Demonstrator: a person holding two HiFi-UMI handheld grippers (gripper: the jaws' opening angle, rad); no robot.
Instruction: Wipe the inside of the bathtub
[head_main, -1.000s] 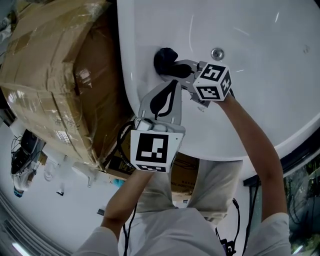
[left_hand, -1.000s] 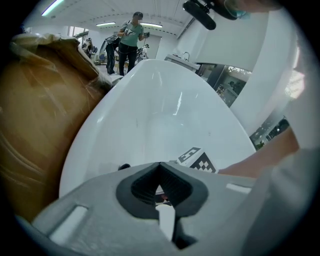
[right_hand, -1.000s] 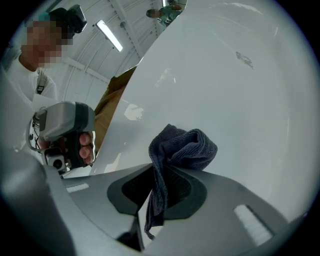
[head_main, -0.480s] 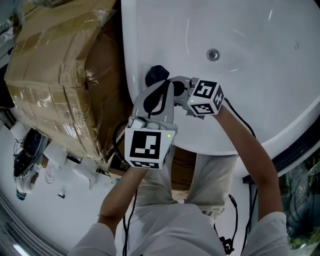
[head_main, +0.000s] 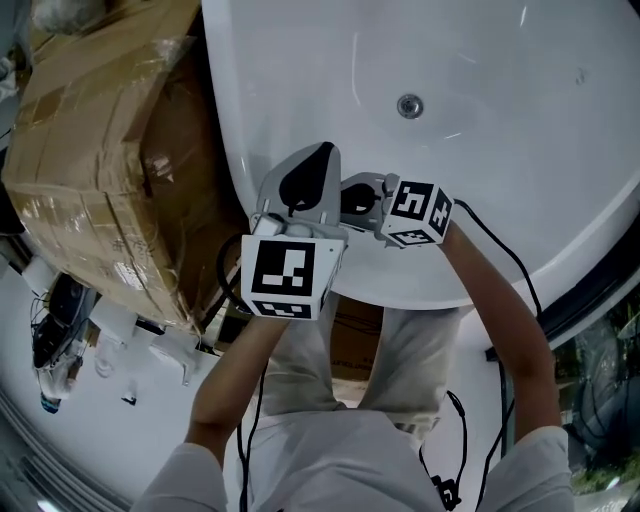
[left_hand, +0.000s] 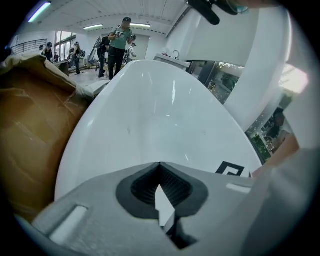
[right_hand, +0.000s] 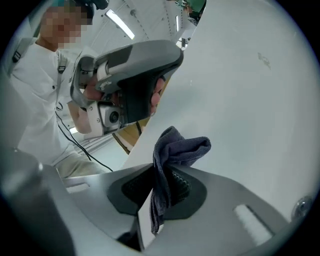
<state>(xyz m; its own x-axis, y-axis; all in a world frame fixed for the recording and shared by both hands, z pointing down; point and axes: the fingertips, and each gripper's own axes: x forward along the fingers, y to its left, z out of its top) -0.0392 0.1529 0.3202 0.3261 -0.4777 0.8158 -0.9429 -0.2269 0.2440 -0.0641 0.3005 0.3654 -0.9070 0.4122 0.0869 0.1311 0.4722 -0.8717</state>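
The white bathtub (head_main: 480, 120) fills the upper right of the head view, its drain (head_main: 408, 105) on the floor. My right gripper (right_hand: 161, 176) is shut on a dark grey cloth (right_hand: 172, 147), which sticks up from the jaws over the tub's inner wall (right_hand: 240, 100). In the head view that right gripper (head_main: 352, 196) is by the near rim, and the cloth (head_main: 354, 201) is mostly hidden behind the left gripper (head_main: 310, 168). My left gripper (left_hand: 160, 166) is shut with nothing in it and points along the tub (left_hand: 150, 110).
A large cardboard box (head_main: 90, 150) wrapped in clear film stands against the tub's left side, also brown in the left gripper view (left_hand: 30, 135). People (left_hand: 119, 40) stand far off in the hall. Cables (head_main: 232, 275) hang below the grippers.
The right gripper has drawn the cloth from the tub's inner wall back toward the near rim. The left gripper has come up beside it and now covers most of the cloth.
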